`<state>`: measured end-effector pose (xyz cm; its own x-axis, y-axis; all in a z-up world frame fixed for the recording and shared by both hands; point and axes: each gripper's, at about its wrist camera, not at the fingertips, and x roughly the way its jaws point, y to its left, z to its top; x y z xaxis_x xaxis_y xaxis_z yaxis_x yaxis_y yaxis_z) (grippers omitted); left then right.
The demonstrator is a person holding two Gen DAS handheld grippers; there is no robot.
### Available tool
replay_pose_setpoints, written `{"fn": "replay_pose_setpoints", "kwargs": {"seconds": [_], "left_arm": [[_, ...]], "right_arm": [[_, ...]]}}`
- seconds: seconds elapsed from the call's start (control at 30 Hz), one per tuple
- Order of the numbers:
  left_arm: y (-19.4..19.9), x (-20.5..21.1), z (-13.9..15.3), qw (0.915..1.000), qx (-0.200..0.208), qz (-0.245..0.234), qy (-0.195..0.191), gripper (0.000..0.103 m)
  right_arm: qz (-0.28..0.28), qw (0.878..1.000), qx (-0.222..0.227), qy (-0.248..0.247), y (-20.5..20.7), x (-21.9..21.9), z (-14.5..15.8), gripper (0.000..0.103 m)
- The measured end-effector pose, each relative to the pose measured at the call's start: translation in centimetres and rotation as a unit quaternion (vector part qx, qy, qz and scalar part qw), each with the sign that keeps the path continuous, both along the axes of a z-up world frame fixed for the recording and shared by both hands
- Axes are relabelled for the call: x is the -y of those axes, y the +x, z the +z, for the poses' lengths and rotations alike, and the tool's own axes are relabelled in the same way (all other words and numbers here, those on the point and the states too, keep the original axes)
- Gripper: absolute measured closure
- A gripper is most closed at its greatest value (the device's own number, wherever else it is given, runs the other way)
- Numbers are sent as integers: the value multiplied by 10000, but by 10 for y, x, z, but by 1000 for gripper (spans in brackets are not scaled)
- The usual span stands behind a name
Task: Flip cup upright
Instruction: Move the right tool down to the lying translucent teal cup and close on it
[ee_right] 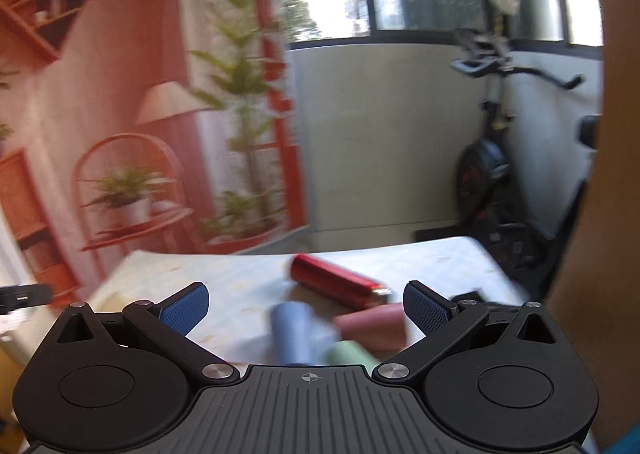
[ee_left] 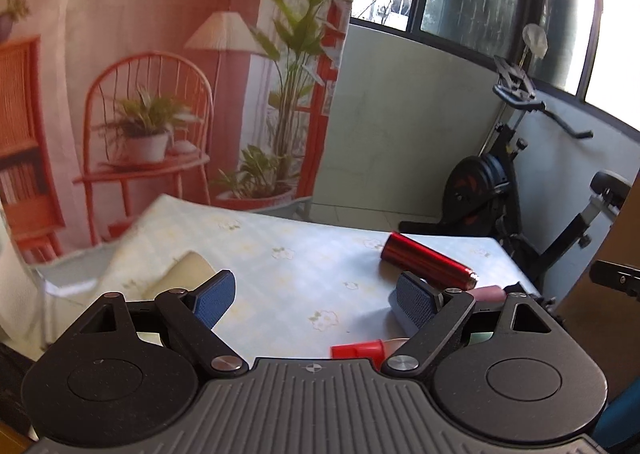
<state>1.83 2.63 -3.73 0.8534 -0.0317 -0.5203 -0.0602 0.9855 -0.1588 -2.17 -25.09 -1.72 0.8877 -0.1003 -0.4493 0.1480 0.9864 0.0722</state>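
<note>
The red cup lies on its side on the table, long axis running from far-left to near-right, narrow threaded end pointing near-right. Left gripper hangs spread wide, holding nothing; right gripper gapes too, above a blurred blue cup and a pink one

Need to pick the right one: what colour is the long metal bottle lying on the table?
Shiny red bottle, clearest in the left wrist view.
</note>
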Motion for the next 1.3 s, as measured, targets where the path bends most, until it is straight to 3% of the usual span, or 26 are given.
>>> {"fn": "replay_pose_setpoints", "kwargs": {"seconds": [0.17,0.3,0.43,0.53,0.77,0.97,1.3], "left_arm": [[6,0,-24,9995,15,-54,-324,15],[11,4,-40,9988,72,-118,-475,15],[18,12,-52,9991,54,-186,-382,16],[27,13,-60,9987,-125,-206,-447,17],[38,18,-65,9983,-576,-103,-44,17],[45,16,-67,9957,-921,32,116,17],[45,17,-69,9934,-1120,52,241,17]], "right_arm": [[-525,9986,-96,-38,2,47,-23,0],[-700,9955,-424,-473,14,68,-55,0],[-442,9901,-1088,-769,36,88,-100,2],[-173,9834,-1538,-947,53,91,-131,19],[394,9639,-2263,-1350,80,76,-182,30],[447,9568,-2501,-1411,92,82,-198,40],[434,9589,-2491,-1288,93,89,-203,40]]}}
